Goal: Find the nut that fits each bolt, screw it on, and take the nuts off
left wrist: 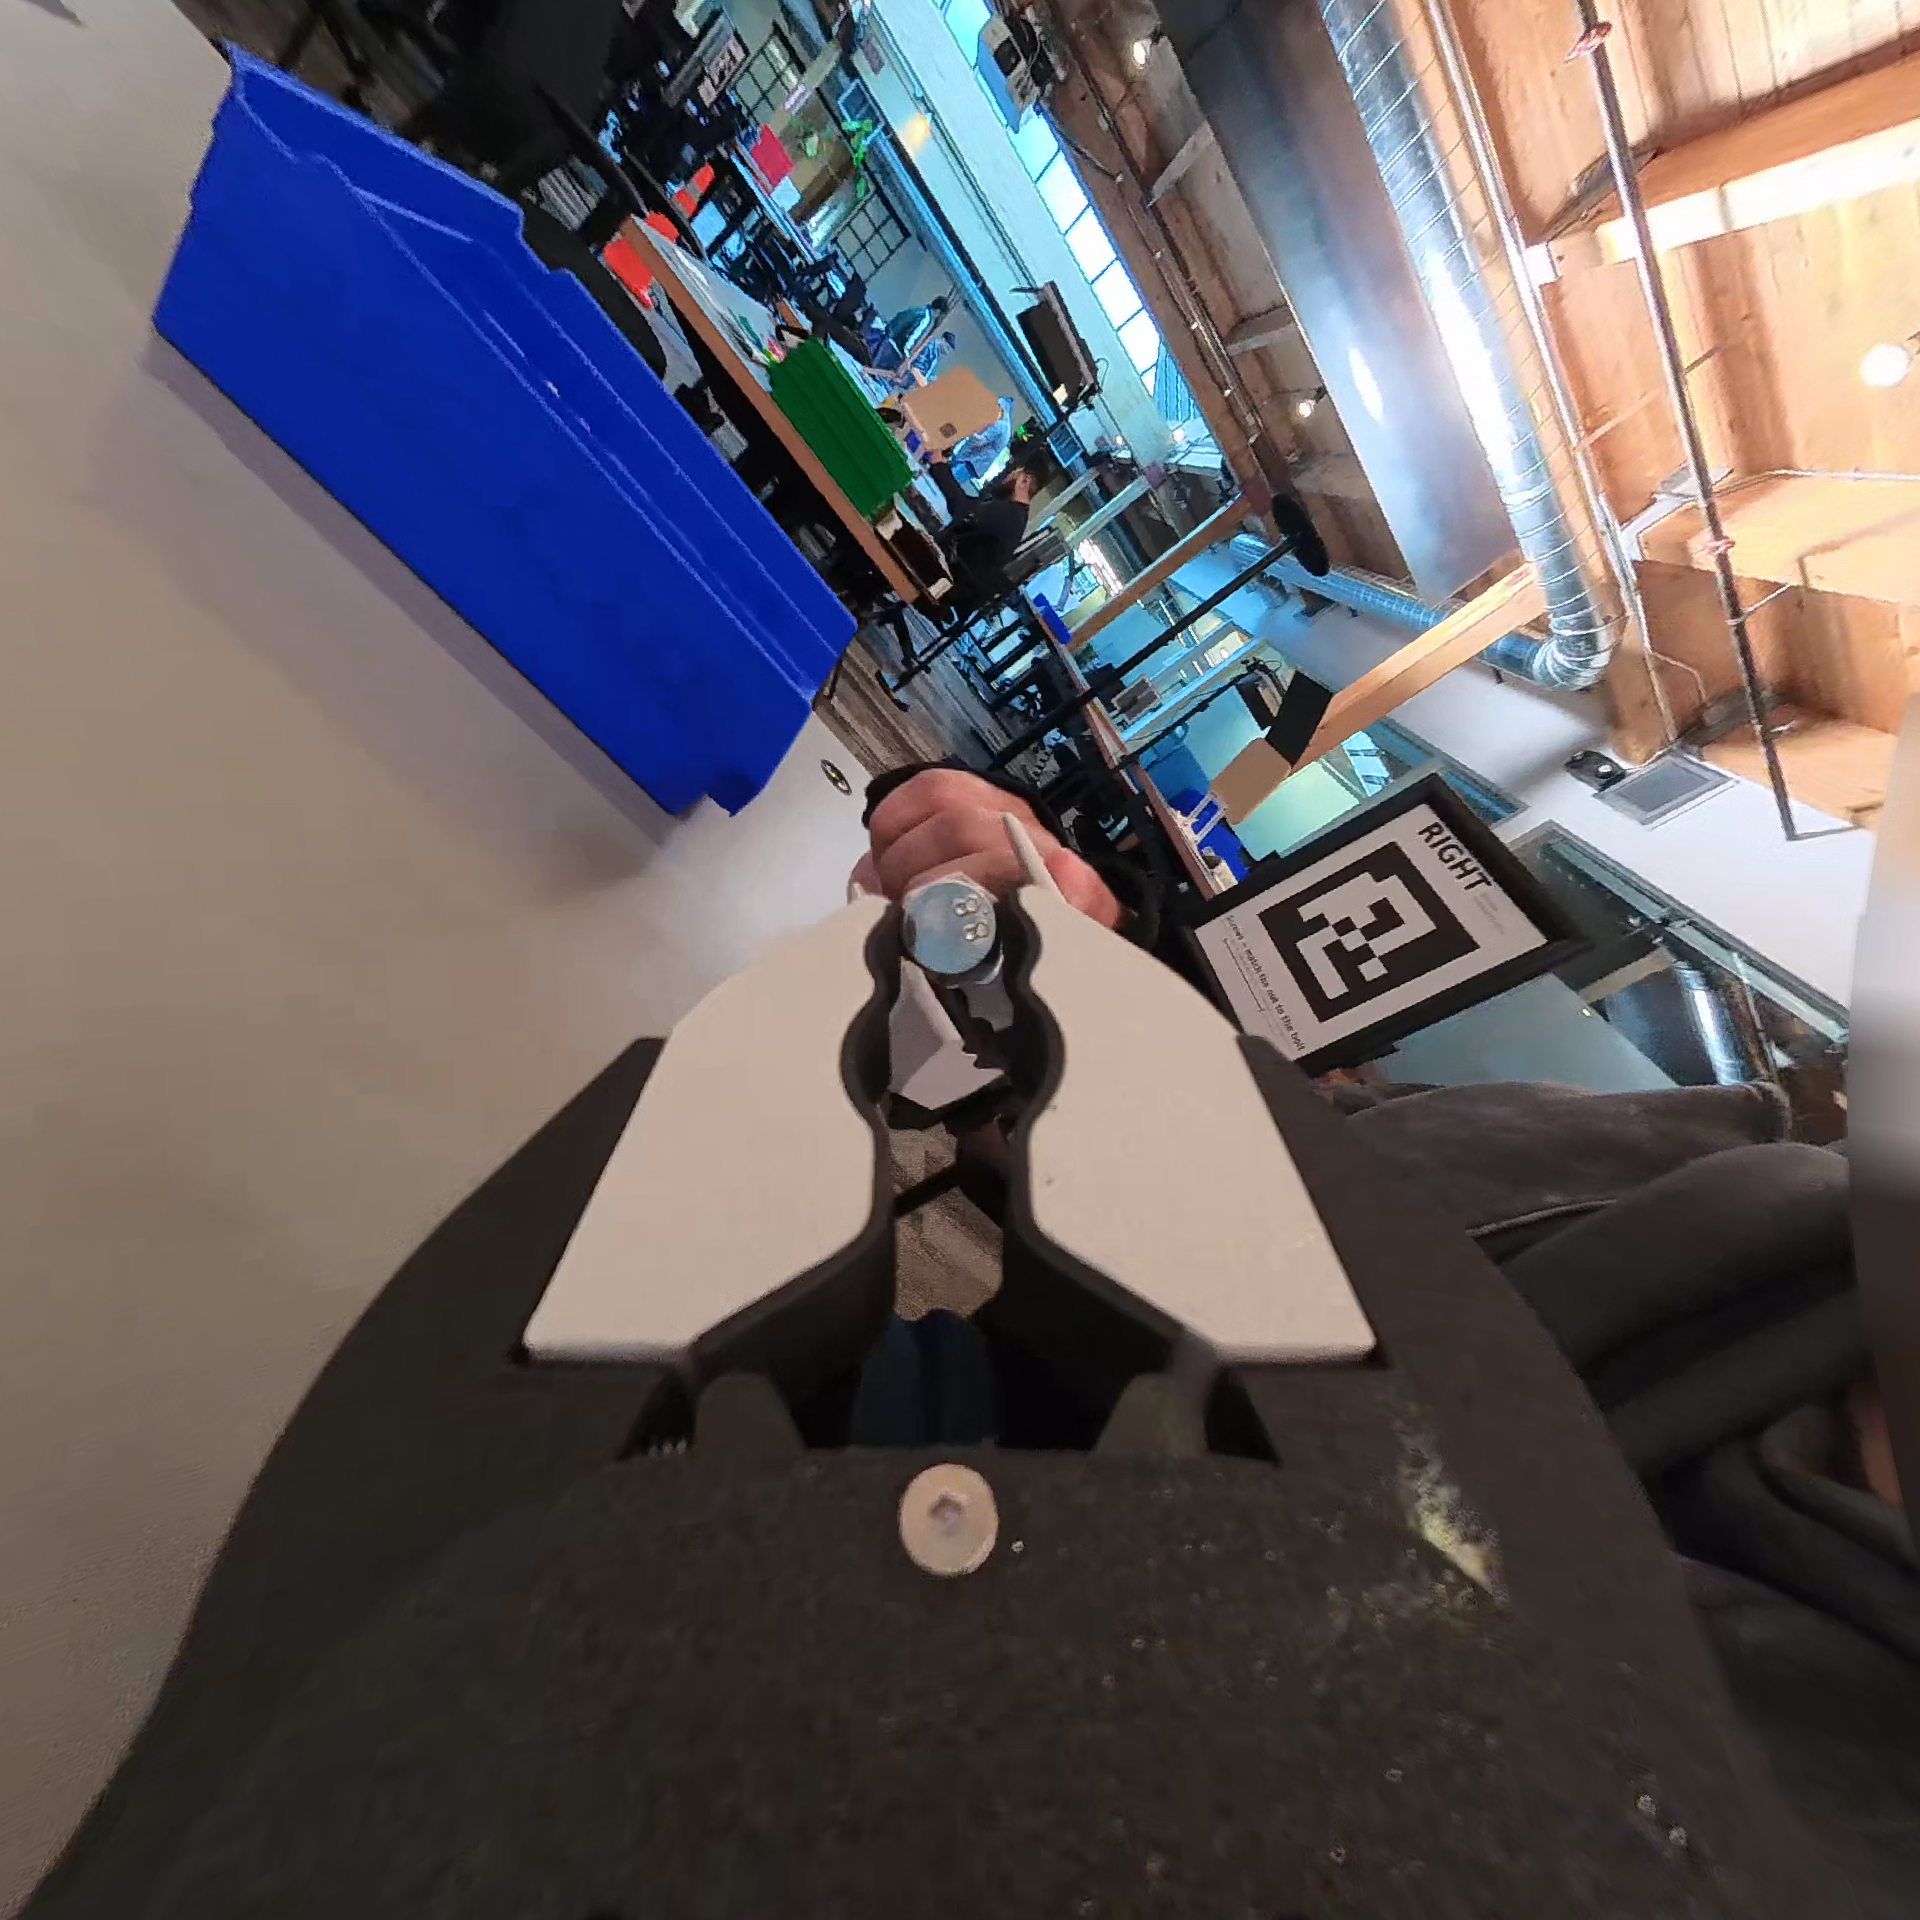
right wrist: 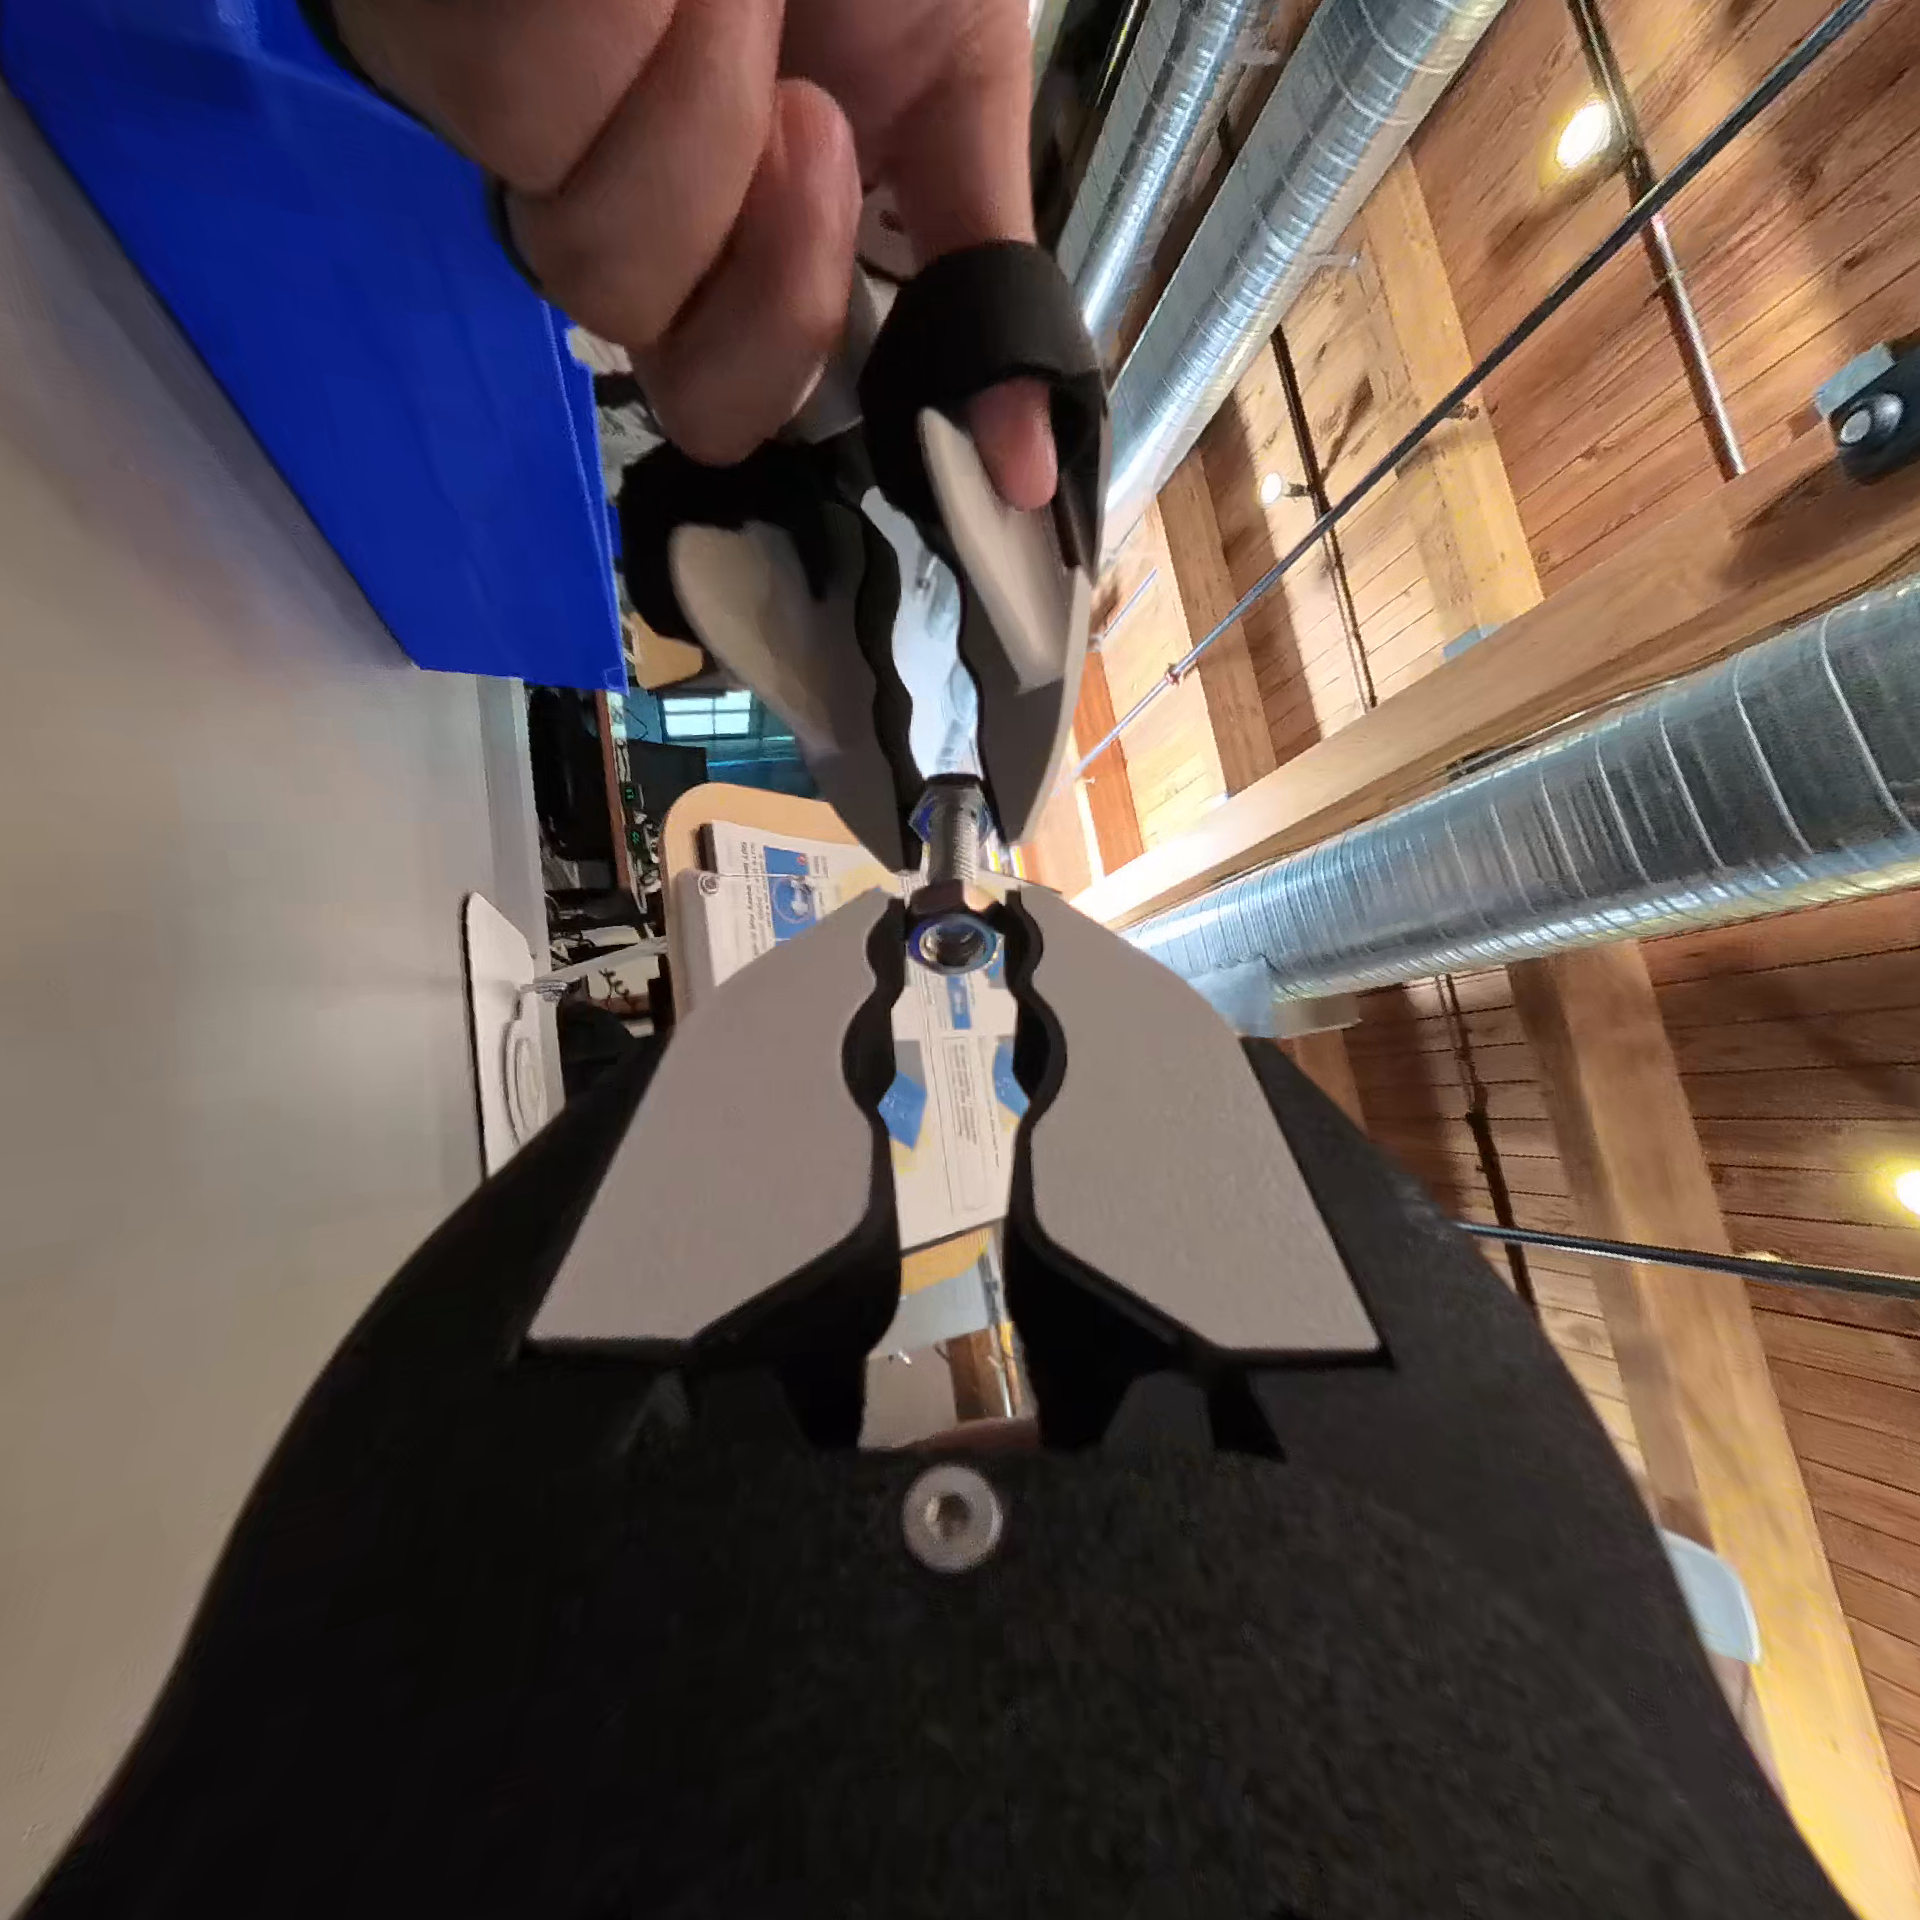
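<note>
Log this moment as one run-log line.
left gripper: shut on bolt head | right gripper: shut on nut | nut on bolt thread

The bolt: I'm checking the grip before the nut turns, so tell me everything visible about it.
The bolt is shiny silver metal, with a stamped head and a threaded shank. It is held in the air, its head clamped at the left gripper tips. Its far end sits in the nut, which the right gripper pinches.

Left gripper (left wrist: 951,940): black grainy body, pale grey scalloped jaws, one silver hex-socket screw (left wrist: 948,1520) at 6 o'clock. Right gripper (right wrist: 948,935): identical. Dark grey sleeve (left wrist: 1621,1195) at 3 o'clock.
</note>
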{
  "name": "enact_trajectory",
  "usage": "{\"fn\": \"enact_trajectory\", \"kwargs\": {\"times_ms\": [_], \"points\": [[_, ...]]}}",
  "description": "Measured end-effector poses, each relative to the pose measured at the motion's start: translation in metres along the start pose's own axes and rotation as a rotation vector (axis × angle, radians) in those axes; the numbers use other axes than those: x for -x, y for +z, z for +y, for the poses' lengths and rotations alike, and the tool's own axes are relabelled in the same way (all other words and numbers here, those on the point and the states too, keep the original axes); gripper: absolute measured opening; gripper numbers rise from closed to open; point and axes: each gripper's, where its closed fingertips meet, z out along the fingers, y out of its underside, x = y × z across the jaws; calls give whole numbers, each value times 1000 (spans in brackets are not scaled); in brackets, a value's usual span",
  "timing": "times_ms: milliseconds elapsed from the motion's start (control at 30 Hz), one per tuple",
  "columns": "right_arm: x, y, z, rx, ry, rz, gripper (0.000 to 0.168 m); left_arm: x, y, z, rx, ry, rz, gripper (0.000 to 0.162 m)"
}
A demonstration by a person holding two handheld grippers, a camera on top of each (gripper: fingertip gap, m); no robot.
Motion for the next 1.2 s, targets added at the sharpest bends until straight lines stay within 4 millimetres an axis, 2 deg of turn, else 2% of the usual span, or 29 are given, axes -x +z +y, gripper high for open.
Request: {"fn": "enact_trajectory", "kwargs": {"times_ms": [67, 133, 167, 233, 300, 400, 467, 533, 567, 600, 633, 700, 767, 833, 933, 1000, 1200], "points": [[0, -1, 1, -15, 49, -1, 18, 0, 1, 0, -1, 28, -9, 18], [7, -3, -3, -50, 310, -135, 23, 2, 0, -1, -1, 85, -38, 18], [-3, -5, -8, -97, 425, -116, 34, -5, -1, -5, -22, 103, -1, 18], [-18, -7, -12, -167, 661, -110, 39, -15, -7, -15, -68, 144, 25, 18], [-22, -2, -10, -196, 1008, -191, 46, -18, -14, -20, -76, 250, -22, 18], [-21, 8, -8, -305, 1720, -368, 41, -22, -20, -23, -83, 417, -86, 18], [-14, 17, -6, -366, 2206, -520, 43, -23, -22, -24, -86, 503, -125, 18], [-17, 21, -7, -533, 2622, -686, 53, -25, -21, -23, -83, 554, -136, 18], [-20, 22, -3, -617, 2773, -710, 48, -25, -20, -22, -79, 568, -143, 18], [-18, 24, 0, -628, 2873, -727, 47, -23, -20, -21, -73, 578, -157, 18], [-17, 23, 0, -651, 2908, -749, 43, -21, -19, -20, -65, 587, -168, 18], [-11, 22, -9, -615, 2885, -819, 37, -17, -17, -18, -58, 594, -184, 18], [-11, 22, -10, -606, 2864, -821, 18, -15, -15, -17, -55, 584, -176, 18], [-9, 24, 0, -555, 2805, -695, 17, -12, -14, -16, -44, 567, -181, 18], [-7, 21, -6, -466, 2565, -693, 18, -12, -14, -16, -50, 496, -150, 18], [-7, 21, -6, -375, 2246, -600, 17, -14, -13, -17, -59, 424, -116, 17], [-8, 10, 3, -88, 912, -288, 18, -16, -4, -7, -12, 217, -16, 17]]}}
